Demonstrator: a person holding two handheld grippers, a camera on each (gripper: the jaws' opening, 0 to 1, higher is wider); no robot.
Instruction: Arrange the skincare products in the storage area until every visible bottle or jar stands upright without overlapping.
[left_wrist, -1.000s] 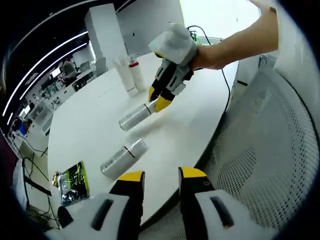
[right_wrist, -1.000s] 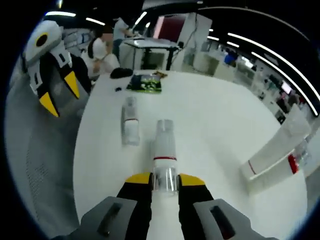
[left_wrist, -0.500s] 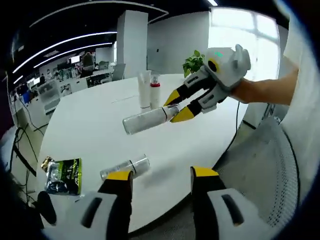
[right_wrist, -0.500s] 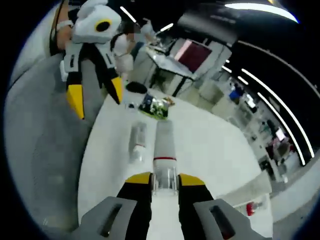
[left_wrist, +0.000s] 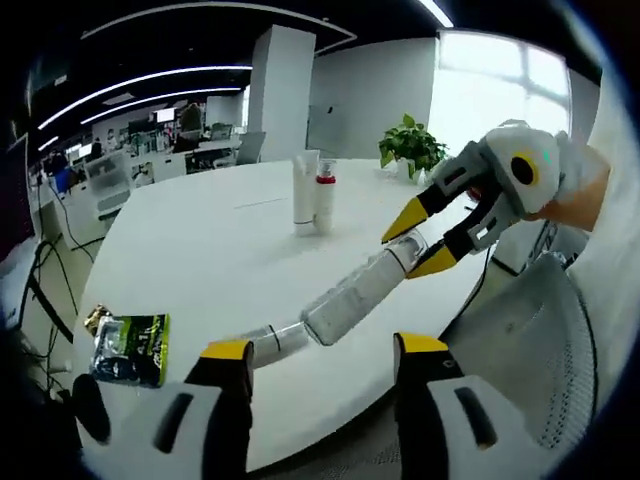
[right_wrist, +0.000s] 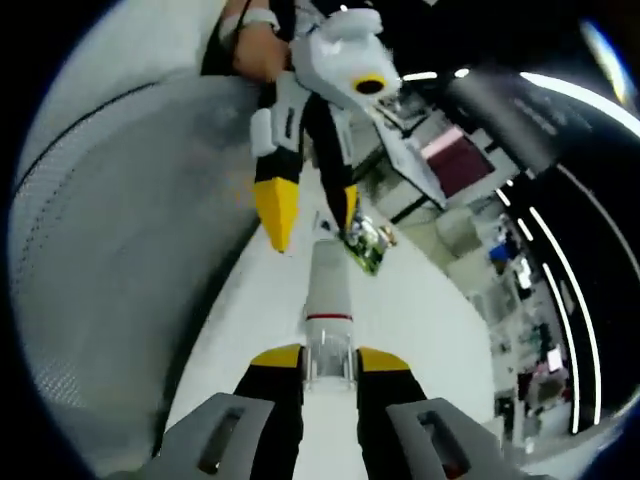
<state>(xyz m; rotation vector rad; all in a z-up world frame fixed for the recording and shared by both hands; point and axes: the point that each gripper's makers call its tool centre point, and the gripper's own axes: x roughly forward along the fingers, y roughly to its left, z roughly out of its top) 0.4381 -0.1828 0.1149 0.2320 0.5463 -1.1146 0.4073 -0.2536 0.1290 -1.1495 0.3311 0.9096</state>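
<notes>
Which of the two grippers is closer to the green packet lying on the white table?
Left. The left gripper hangs open at the table's near edge, a little way from the green packet. The right gripper is farther off, raised and clamped on a frosted bottle.

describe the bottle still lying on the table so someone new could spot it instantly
On the round white table, look at the near edge, just beyond the left gripper. The lying bottle is clear and silvery, flat on its side. Unlike it, the held bottle is up in the right gripper and the upright pair stands mid-table.

table (left_wrist: 210, 250): white, round | lying bottle (left_wrist: 276, 342) | green packet (left_wrist: 128, 348) | upright tube (left_wrist: 304, 192), bottle (left_wrist: 325, 195)
</notes>
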